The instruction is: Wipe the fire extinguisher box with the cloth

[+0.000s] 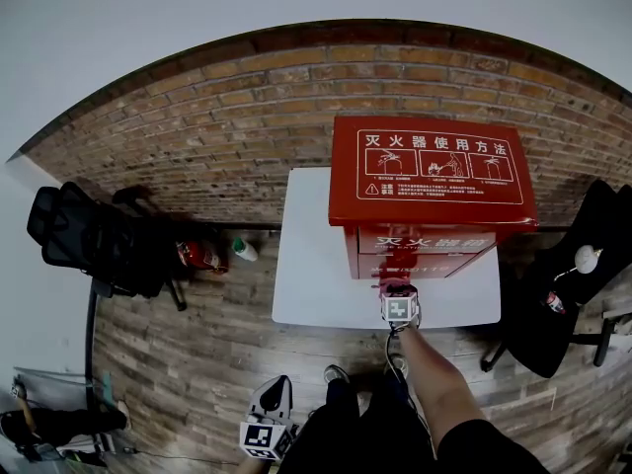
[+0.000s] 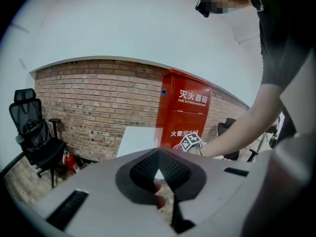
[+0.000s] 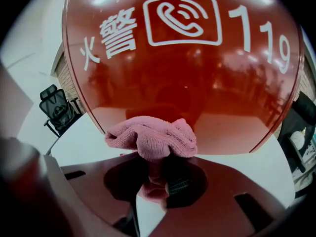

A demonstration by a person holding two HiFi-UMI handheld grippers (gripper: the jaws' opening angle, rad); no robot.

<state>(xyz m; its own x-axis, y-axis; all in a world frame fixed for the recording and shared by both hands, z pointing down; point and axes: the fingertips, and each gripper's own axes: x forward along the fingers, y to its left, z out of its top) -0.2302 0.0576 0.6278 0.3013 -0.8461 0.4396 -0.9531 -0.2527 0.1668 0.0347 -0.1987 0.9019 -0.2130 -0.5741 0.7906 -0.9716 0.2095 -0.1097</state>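
- Behind everything runs a brick wall (image 1: 197, 126), curving across the head view.
- Next in size, a white table (image 1: 316, 265) stands in front of that wall, and its right half carries the task's thing.
- On that right half stands the red fire extinguisher box (image 1: 430, 166), upright, its top face printed with white instruction pictures. Its front shows a phone symbol and "119".
- Black office chairs flank the table: one chair (image 1: 79, 230) is well off to the left, and another dark chair (image 1: 583, 255) sits at the right edge.
- At the box's lower front, the right gripper (image 1: 393, 286) is held out on the person's bare forearm. Its jaws are closed tight on the cloth, with the marker cube facing up.
- Low beside the person's legs, well away from the table, the left gripper (image 1: 275, 388) has its jaws brought together at the tips with nothing between them.
- A pink cloth (image 3: 150, 137), bunched into a wad, bulges out past the right jaws and lies up against the red front panel just below the "119".
- A small red extinguisher (image 1: 200, 256) lies on the floor between the left chair and the table.
- Just beside it is a green-capped bottle (image 1: 243, 250).
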